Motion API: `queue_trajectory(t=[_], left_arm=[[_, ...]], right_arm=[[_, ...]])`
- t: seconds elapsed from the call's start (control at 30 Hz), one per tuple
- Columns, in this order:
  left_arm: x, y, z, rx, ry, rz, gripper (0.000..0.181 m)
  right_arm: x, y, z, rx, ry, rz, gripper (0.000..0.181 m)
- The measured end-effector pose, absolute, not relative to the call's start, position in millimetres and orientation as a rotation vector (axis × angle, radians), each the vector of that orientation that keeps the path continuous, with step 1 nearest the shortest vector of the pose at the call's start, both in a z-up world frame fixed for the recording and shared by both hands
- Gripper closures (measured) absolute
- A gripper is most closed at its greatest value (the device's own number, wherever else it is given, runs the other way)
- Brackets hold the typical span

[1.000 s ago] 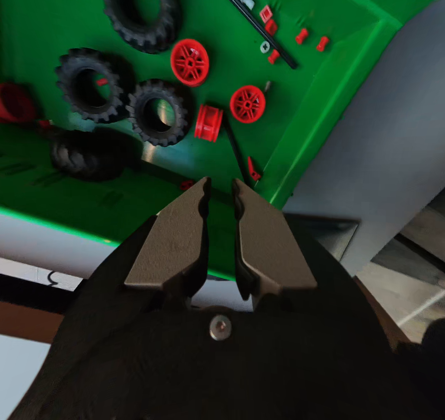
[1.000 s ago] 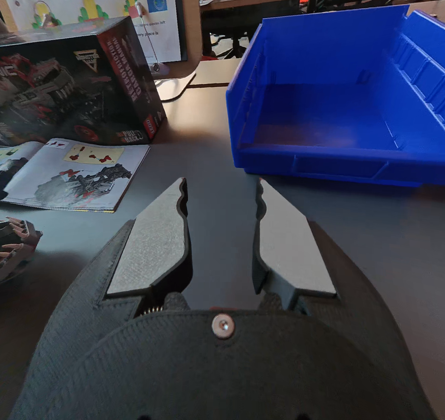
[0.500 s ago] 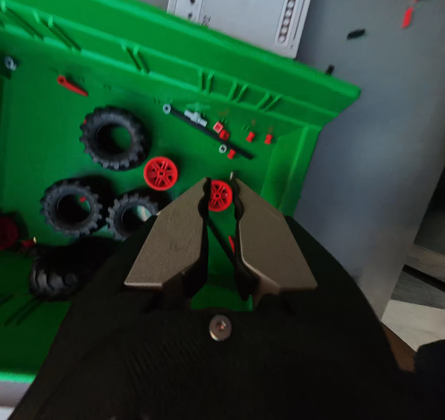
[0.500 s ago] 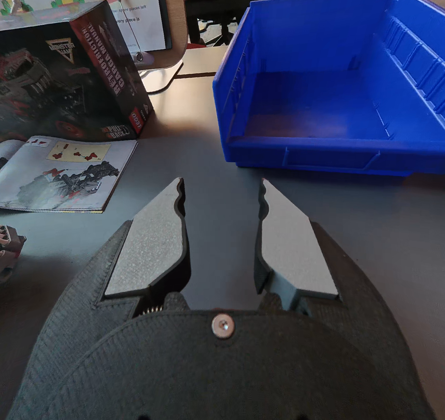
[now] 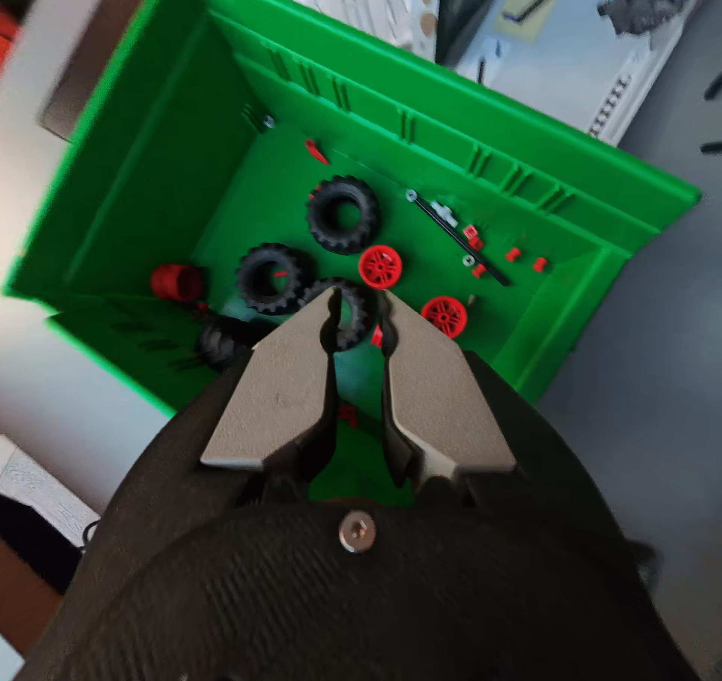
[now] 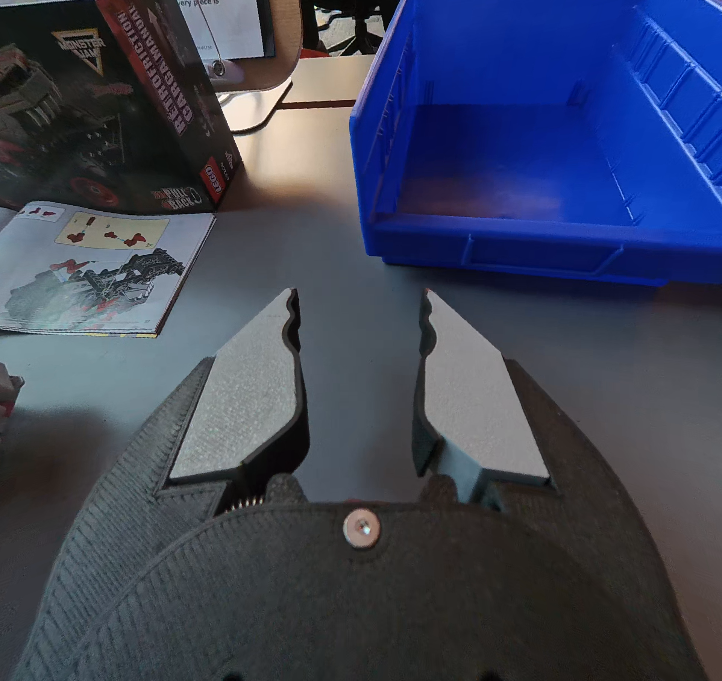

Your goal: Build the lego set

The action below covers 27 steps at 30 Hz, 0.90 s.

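While our left gripper (image 5: 358, 295) hangs narrowly parted over tyres (image 5: 342, 213) in the green bin (image 5: 156, 123), our right gripper (image 6: 360, 297) gapes wide, bench (image 6: 359, 310) bare between booklet (image 6: 97, 271) and blue bin (image 6: 547, 260).

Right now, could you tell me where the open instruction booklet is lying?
In the right wrist view, the instruction booklet lies open on the grey table at the left, just in front of the dark set box, left of the blue bin.
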State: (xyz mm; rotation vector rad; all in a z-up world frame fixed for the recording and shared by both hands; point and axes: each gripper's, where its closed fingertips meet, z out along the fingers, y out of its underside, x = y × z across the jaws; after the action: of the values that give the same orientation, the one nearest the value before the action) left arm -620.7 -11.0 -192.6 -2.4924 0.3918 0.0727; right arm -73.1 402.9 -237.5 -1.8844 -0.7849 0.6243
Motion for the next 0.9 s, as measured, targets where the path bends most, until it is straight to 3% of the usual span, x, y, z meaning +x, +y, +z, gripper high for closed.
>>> queue_trajectory(t=[0.03, 0.17, 0.6, 0.87, 0.9], left_arm=[[-625, -9, -185, -2.450, 0.359, 0.102, 0.163], [-646, -3, -162, -2.307, 0.232, 0.183, 0.152], [-706, -5, -161, -2.367, 0.033, 0.349, 0.152], [-719, 5, -215, -2.709, 0.208, 0.491, 0.138], [-723, 0, -224, -2.774, 0.240, 0.532, 0.128]], right_arm=[[-74, 403, -239, -1.889, -0.790, 0.618, 0.121], [-75, 403, -242, -1.904, -0.808, 0.581, 0.120], [-73, 404, -238, -1.884, -0.788, 0.597, 0.119], [-77, 399, -234, -1.849, -0.808, 0.631, 0.121], [-78, 398, -233, -1.842, -0.813, 0.633, 0.121]])
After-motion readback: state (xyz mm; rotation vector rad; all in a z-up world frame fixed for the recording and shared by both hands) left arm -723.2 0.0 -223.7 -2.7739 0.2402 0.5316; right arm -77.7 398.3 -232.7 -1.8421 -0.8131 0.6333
